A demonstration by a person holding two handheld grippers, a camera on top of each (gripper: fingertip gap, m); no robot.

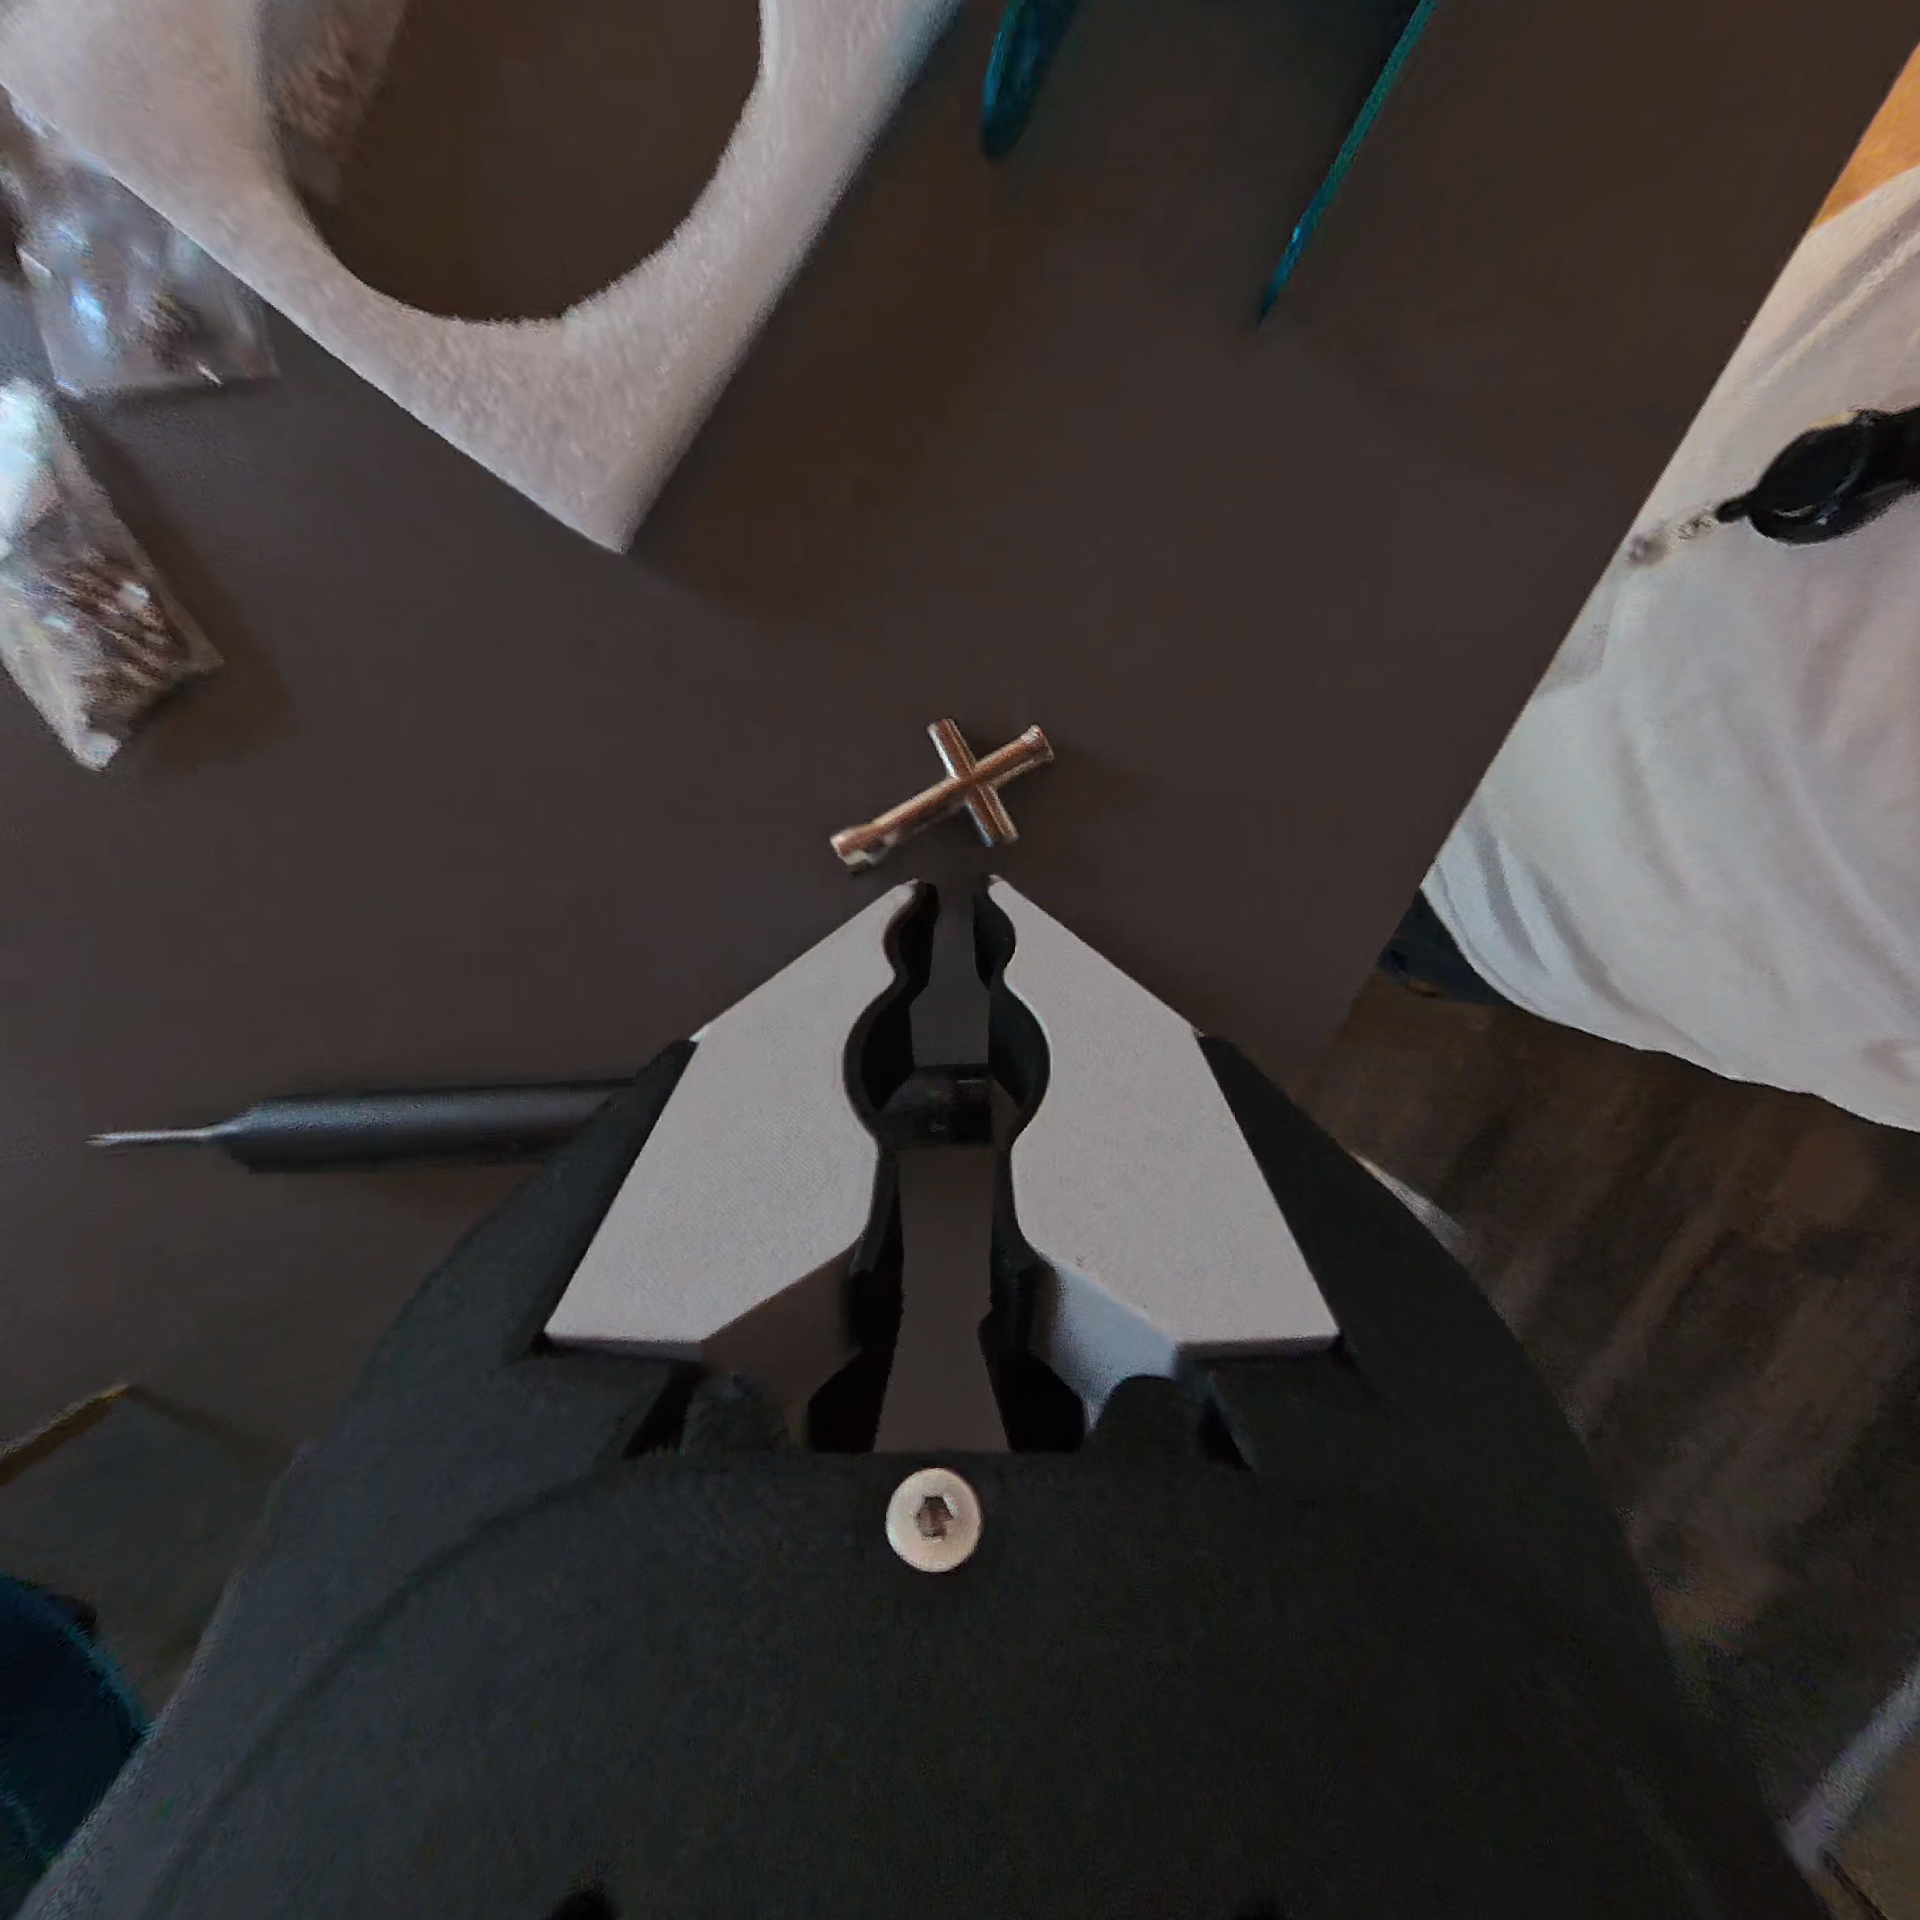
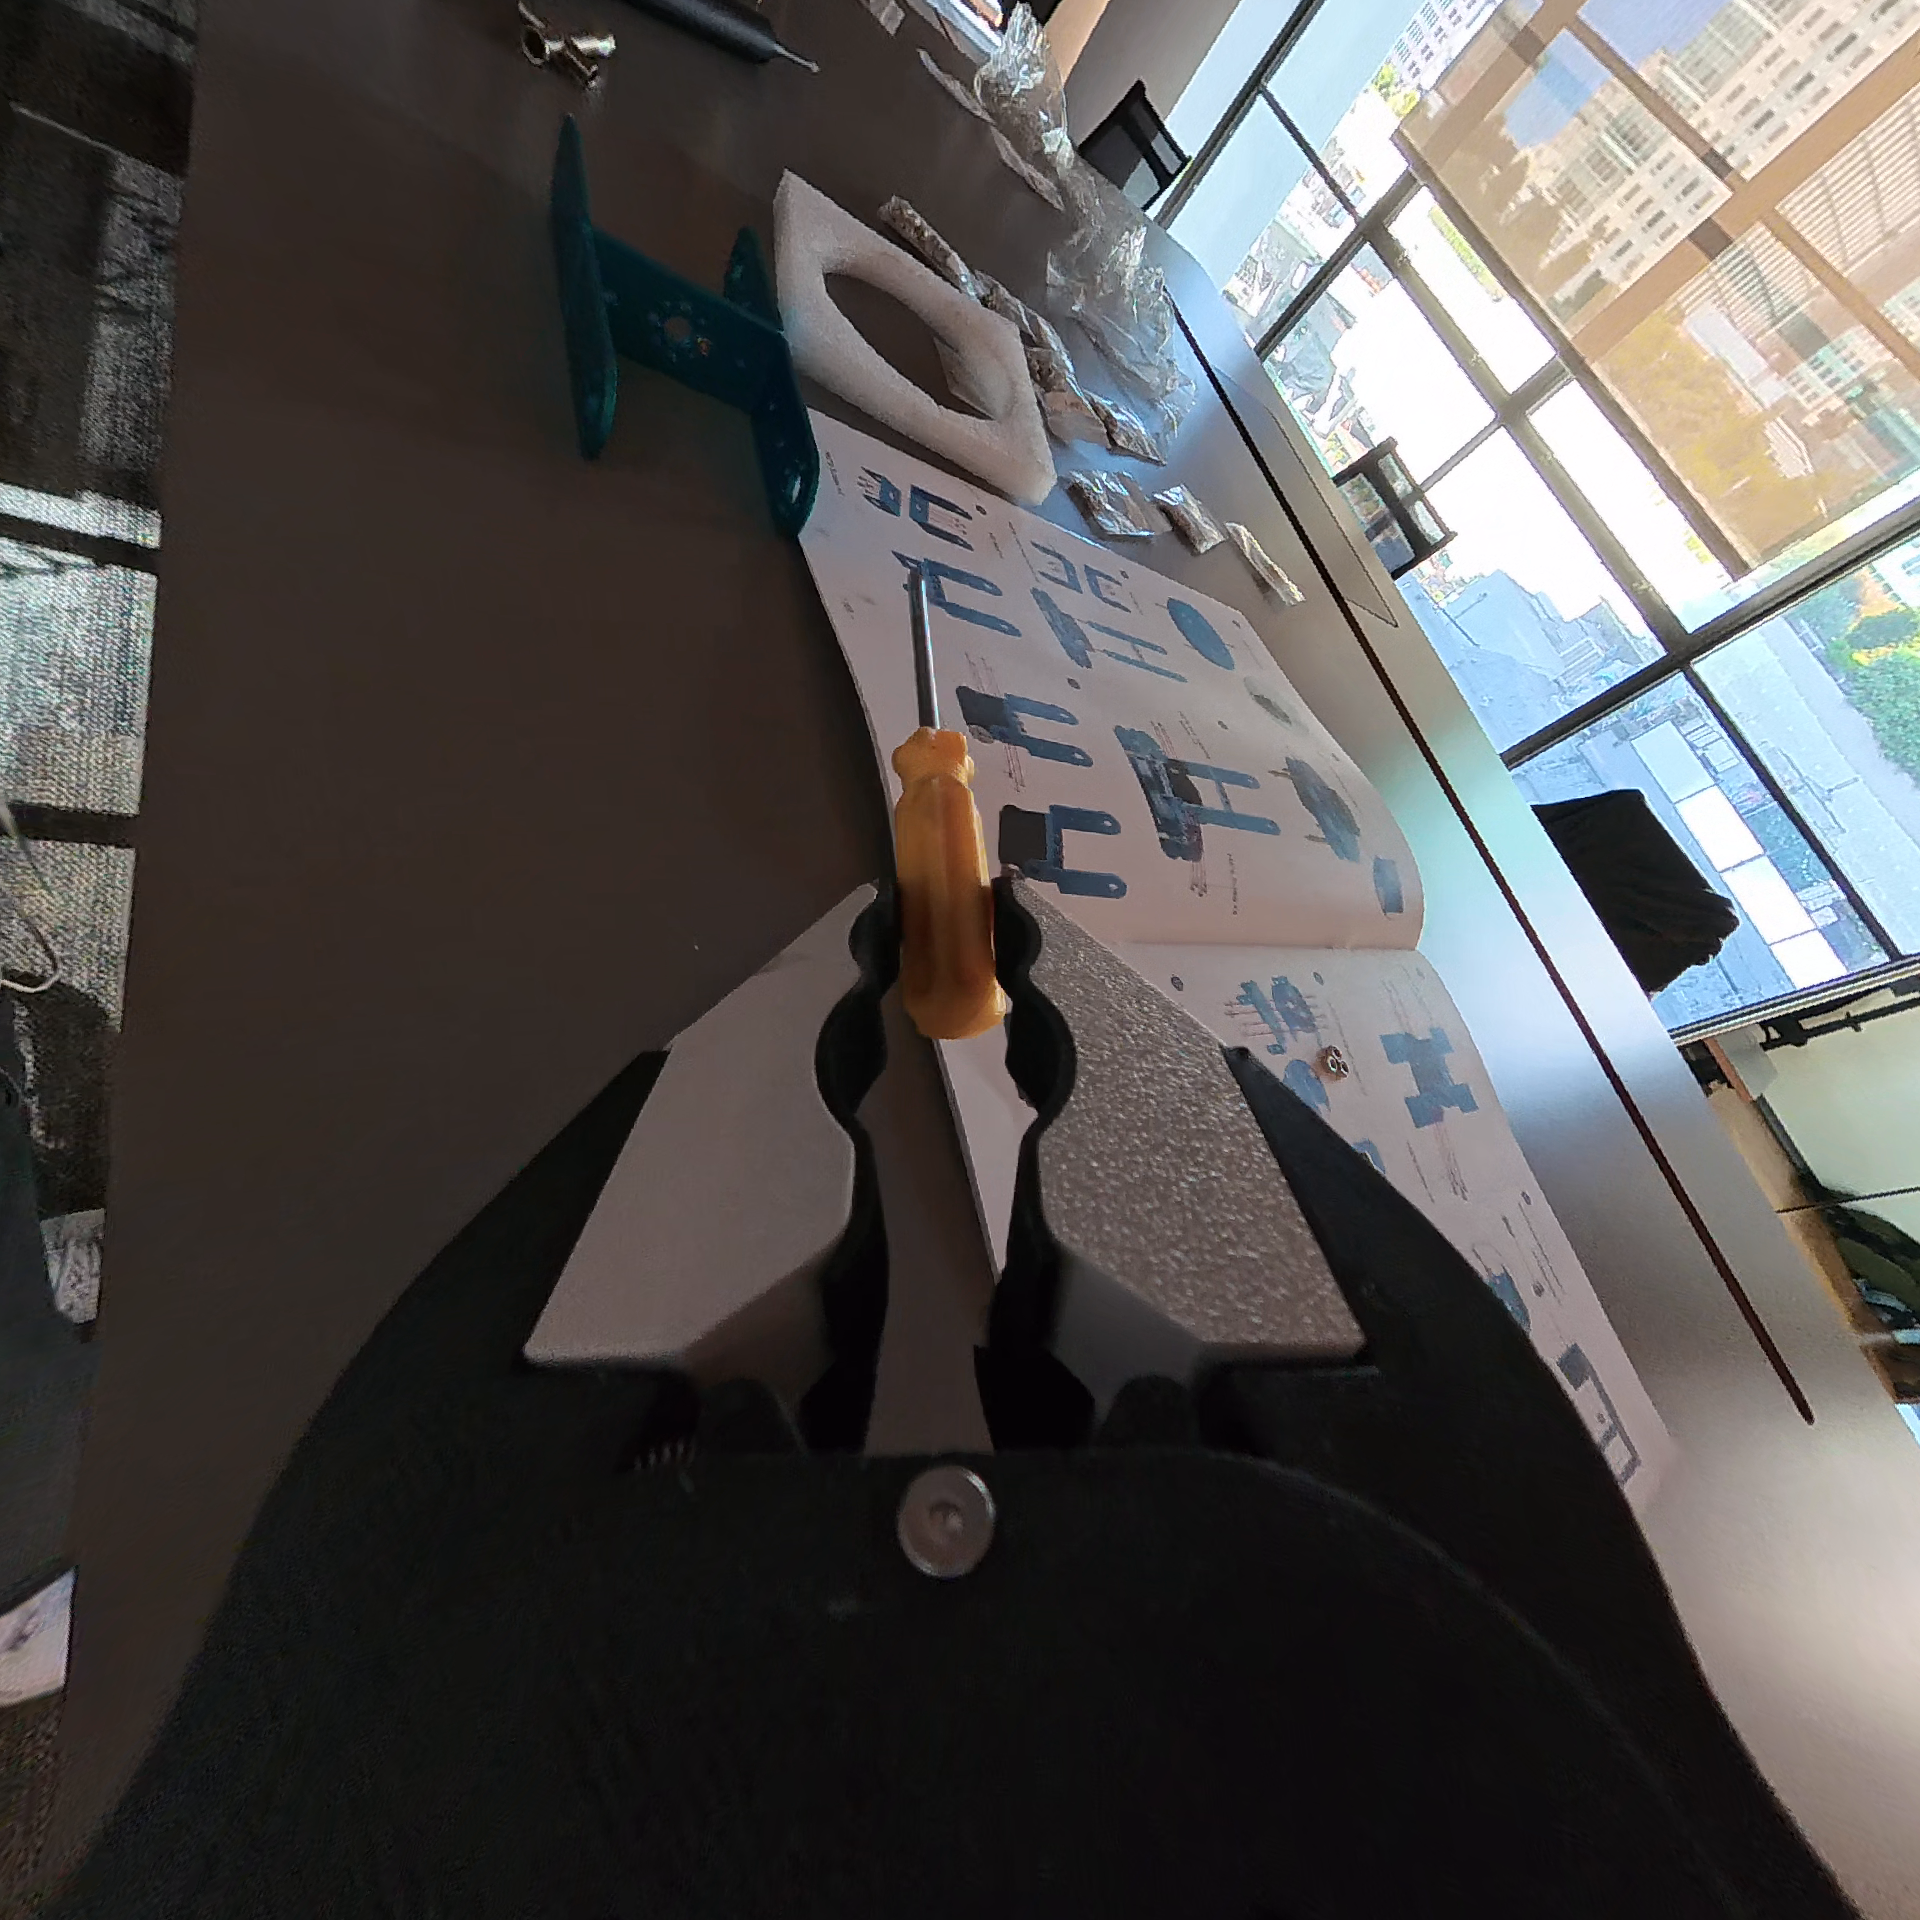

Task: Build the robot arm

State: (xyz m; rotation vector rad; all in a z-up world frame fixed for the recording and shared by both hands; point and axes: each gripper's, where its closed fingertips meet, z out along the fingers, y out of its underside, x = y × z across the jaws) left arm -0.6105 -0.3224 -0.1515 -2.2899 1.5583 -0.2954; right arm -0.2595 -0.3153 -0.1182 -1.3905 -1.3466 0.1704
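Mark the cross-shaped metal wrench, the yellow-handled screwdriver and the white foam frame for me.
cross-shaped metal wrench (image 1: 951, 790): left wrist view, where its arms cross.
yellow-handled screwdriver (image 2: 940, 883): right wrist view, mid-handle.
white foam frame (image 2: 821, 234): right wrist view, far corner.

A small silver cross-shaped metal tool lies just past the left jaws' tips on the dark brown table. A dark pen-shaped tool lies to their left. White foam with a hole sits farther ahead.
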